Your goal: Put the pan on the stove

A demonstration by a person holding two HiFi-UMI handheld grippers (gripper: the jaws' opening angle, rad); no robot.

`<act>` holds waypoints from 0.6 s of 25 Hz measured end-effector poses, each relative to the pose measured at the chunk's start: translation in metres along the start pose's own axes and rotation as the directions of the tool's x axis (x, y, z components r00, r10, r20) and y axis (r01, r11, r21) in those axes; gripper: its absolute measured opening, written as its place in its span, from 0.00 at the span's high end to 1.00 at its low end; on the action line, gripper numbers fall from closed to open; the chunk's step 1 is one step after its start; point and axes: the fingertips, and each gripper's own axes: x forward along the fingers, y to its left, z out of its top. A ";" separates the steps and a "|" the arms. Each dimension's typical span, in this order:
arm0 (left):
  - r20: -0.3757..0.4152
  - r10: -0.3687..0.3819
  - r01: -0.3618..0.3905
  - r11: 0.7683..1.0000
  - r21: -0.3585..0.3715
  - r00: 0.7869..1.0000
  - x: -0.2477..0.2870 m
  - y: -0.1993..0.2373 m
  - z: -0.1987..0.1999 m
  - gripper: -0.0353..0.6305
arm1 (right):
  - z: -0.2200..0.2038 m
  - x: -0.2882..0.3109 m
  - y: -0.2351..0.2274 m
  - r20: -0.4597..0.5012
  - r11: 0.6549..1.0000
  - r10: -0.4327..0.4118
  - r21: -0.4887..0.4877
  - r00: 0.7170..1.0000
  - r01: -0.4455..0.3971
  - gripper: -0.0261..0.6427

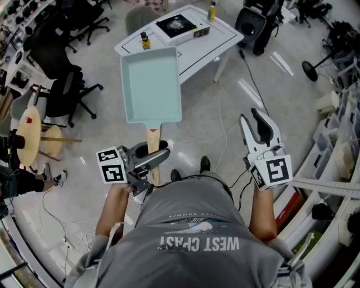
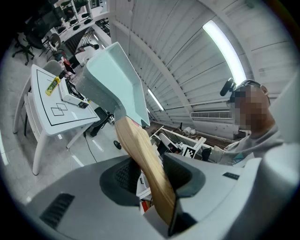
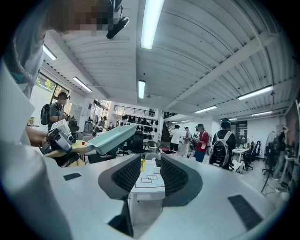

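A light teal rectangular pan [image 1: 152, 84] with a wooden handle [image 1: 153, 140] is held up in the air over the floor, in front of the person. My left gripper [image 1: 152, 156] is shut on that handle; in the left gripper view the handle [image 2: 143, 161] runs between the jaws up to the pan [image 2: 112, 79]. The stove [image 1: 181, 26], a black burner on a white base, sits on the white table [image 1: 219, 39] farther ahead. My right gripper [image 1: 253, 121] is open and empty at the right, apart from the pan; its own view shows the pan [image 3: 110, 138] to its left.
A small yellow bottle [image 1: 145, 40] stands at the table's left end and another bottle [image 1: 212, 10] at the far edge. Office chairs [image 1: 67, 95] and a round wooden stool [image 1: 29, 135] stand at the left. Cables lie on the floor [image 1: 225, 124]. Shelving and gear line the right.
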 end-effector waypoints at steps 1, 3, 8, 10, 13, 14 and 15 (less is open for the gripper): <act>0.000 0.000 0.000 1.000 0.000 1.000 0.002 0.000 -0.001 0.73 | -0.001 -0.001 -0.001 0.000 1.000 0.000 0.000 1.000 0.000 0.75; 0.000 0.000 0.000 1.000 0.000 1.000 0.005 -0.001 -0.002 0.73 | -0.002 -0.002 -0.003 -0.001 1.000 0.001 -0.001 1.000 -0.001 0.75; 0.005 -0.004 0.004 1.000 -0.010 1.000 0.011 -0.001 -0.003 0.73 | -0.006 -0.003 -0.008 -0.006 1.000 0.005 0.005 1.000 -0.005 0.75; 0.009 -0.006 0.006 1.000 -0.018 1.000 0.013 -0.001 -0.003 0.73 | -0.006 -0.002 -0.009 -0.006 1.000 0.008 0.008 1.000 -0.008 0.75; 0.014 0.000 0.000 1.000 -0.021 1.000 0.016 0.000 0.000 0.73 | -0.006 0.000 -0.013 -0.003 1.000 0.013 0.015 1.000 -0.013 0.75; 0.014 0.003 -0.002 1.000 -0.021 1.000 0.017 0.001 0.000 0.73 | -0.006 0.000 -0.015 0.000 1.000 0.015 0.020 1.000 -0.015 0.75; 0.015 0.006 -0.005 1.000 -0.020 1.000 0.019 0.001 0.001 0.73 | -0.006 0.001 -0.017 0.004 0.999 0.017 0.027 1.000 -0.017 0.75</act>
